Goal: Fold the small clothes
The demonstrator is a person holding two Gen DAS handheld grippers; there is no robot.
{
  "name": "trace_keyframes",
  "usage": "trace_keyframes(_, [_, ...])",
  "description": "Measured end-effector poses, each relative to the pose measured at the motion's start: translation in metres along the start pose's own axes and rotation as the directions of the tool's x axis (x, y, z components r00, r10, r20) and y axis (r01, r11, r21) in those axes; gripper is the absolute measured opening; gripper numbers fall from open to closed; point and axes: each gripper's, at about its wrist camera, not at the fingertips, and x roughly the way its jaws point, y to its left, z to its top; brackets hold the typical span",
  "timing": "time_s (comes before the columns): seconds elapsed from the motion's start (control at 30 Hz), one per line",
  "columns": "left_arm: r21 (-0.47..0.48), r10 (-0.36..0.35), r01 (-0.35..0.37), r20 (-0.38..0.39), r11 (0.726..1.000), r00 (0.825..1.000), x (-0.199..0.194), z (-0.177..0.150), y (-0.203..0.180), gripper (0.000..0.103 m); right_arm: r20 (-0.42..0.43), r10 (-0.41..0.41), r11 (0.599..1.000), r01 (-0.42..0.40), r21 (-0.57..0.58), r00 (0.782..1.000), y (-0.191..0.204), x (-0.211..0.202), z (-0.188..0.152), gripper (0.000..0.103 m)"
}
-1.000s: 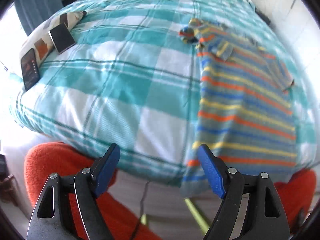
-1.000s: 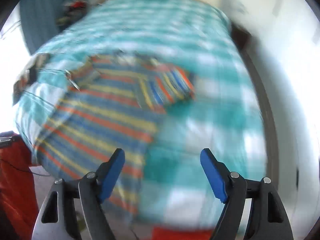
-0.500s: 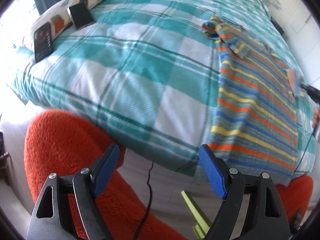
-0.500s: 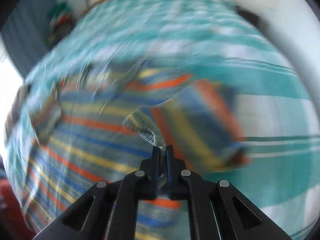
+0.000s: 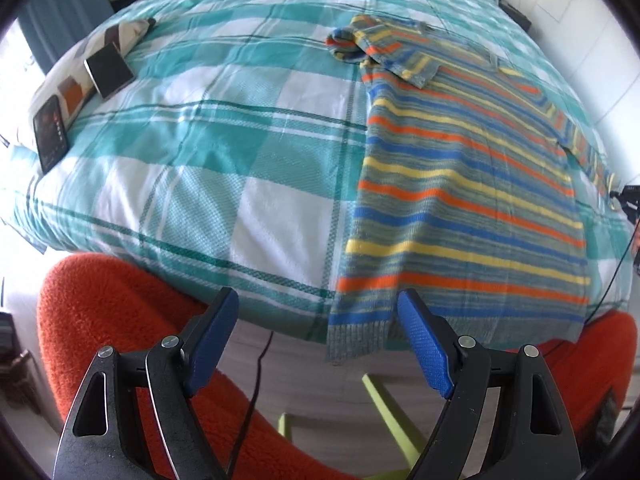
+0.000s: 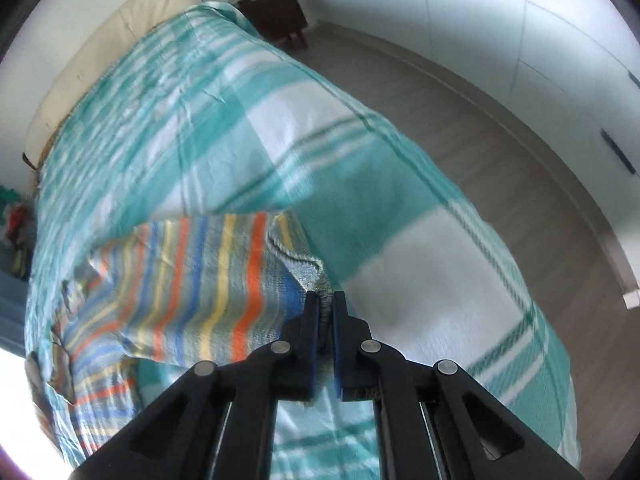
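A small striped sweater (image 5: 460, 184) in grey, orange, yellow and blue lies flat on the teal checked bedspread (image 5: 208, 152), its hem hanging over the near bed edge. My left gripper (image 5: 316, 336) hovers open above that edge, just left of the hem corner, nothing between its blue pads. In the right wrist view my right gripper (image 6: 326, 300) is shut on the ribbed cuff of the sweater's sleeve (image 6: 224, 276), which is pulled out sideways over the bedspread (image 6: 400, 264). The far sleeve (image 5: 360, 40) lies bunched near the collar.
Two phones (image 5: 108, 70) rest on a patterned pillow (image 5: 76, 80) at the bed's left corner. Orange fleece legs (image 5: 112, 312) of the person sit below the bed edge, with a black cable (image 5: 256, 380) and green chair frame (image 5: 384, 404). Wooden floor (image 6: 500, 152) runs beside the bed.
My right gripper went from open to shut on the sleeve cuff, rolled, and drew the sleeve outward toward the bed's side. My left gripper shifted slightly along the near bed edge, staying open.
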Motion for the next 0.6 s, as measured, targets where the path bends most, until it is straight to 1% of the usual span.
trace_keyframes(0.03, [0.004, 0.006, -0.006, -0.006, 1.0, 1.0, 0.001, -0.002, 0.0, 0.083, 0.009, -0.045, 0.999, 0.045, -0.012, 0.999, -0.003, 0.003, -0.002, 0.003])
trace_keyframes(0.13, [-0.008, 0.004, -0.004, -0.04, 1.0, 0.999, 0.009, -0.005, 0.004, 0.083, 0.006, 0.006, 1.0, -0.006, 0.016, 1.0, -0.017, 0.003, -0.005, 0.003])
trace_keyframes(0.17, [-0.015, 0.001, -0.001, -0.044, 1.0, 0.999, 0.01, -0.006, 0.005, 0.083, 0.006, 0.033, 0.999, -0.033, 0.009, 0.999, -0.018, 0.002, -0.003, 0.004])
trace_keyframes(0.23, [-0.024, 0.001, -0.002, -0.042, 1.0, 0.999, 0.01, -0.007, 0.008, 0.083, 0.012, 0.047, 0.999, -0.047, 0.008, 0.999, -0.024, -0.004, 0.0, 0.005])
trace_keyframes(0.33, [-0.031, 0.006, -0.007, -0.039, 0.999, 0.999, 0.011, -0.006, 0.01, 0.083, 0.036, 0.09, 0.994, -0.093, 0.062, 0.995, -0.043, -0.02, 0.003, 0.025])
trace_keyframes(0.37, [-0.034, 0.005, -0.007, -0.04, 0.999, 0.999, 0.012, -0.006, 0.01, 0.083, 0.056, 0.095, 0.992, -0.099, 0.074, 0.994, -0.047, -0.027, 0.004, 0.035])
trace_keyframes(0.4, [-0.035, 0.004, -0.005, -0.041, 0.999, 0.999, 0.013, -0.006, 0.01, 0.083, 0.079, 0.088, 0.993, -0.094, 0.072, 0.993, -0.048, -0.034, 0.004, 0.037])
trace_keyframes(0.43, [-0.033, 0.002, -0.004, -0.042, 0.999, 0.999, 0.014, -0.006, 0.009, 0.083, 0.1, 0.091, 0.994, -0.096, 0.045, 0.991, -0.046, -0.043, 0.003, 0.037])
trace_keyframes(0.47, [-0.03, 0.002, -0.004, -0.044, 1.0, 0.999, 0.015, -0.006, 0.008, 0.083, 0.109, 0.134, 0.991, -0.134, -0.009, 0.985, -0.037, -0.048, 0.003, 0.038])
trace_keyframes(0.5, [-0.026, 0.001, -0.002, -0.048, 1.0, 0.999, 0.017, -0.005, 0.006, 0.083, 0.097, 0.182, 0.983, -0.178, -0.049, 0.978, -0.029, -0.049, 0.001, 0.038])
trace_keyframes(0.53, [-0.019, -0.001, 0.0, -0.054, 1.0, 0.999, 0.019, -0.005, 0.004, 0.083, 0.064, 0.233, 0.969, -0.227, -0.093, 0.97, -0.019, -0.047, -0.001, 0.038])
trace_keyframes(0.57, [-0.011, -0.003, 0.003, -0.061, 1.0, 0.998, 0.02, -0.003, 0.001, 0.083, 0.024, 0.255, 0.959, -0.25, -0.137, 0.967, -0.007, -0.04, -0.005, 0.038])
trace_keyframes(0.6, [0.002, -0.004, 0.004, -0.063, 1.0, 0.998, 0.019, -0.001, -0.001, 0.083, -0.009, 0.238, 0.957, -0.236, -0.169, 0.971, 0.001, -0.033, -0.01, 0.039])
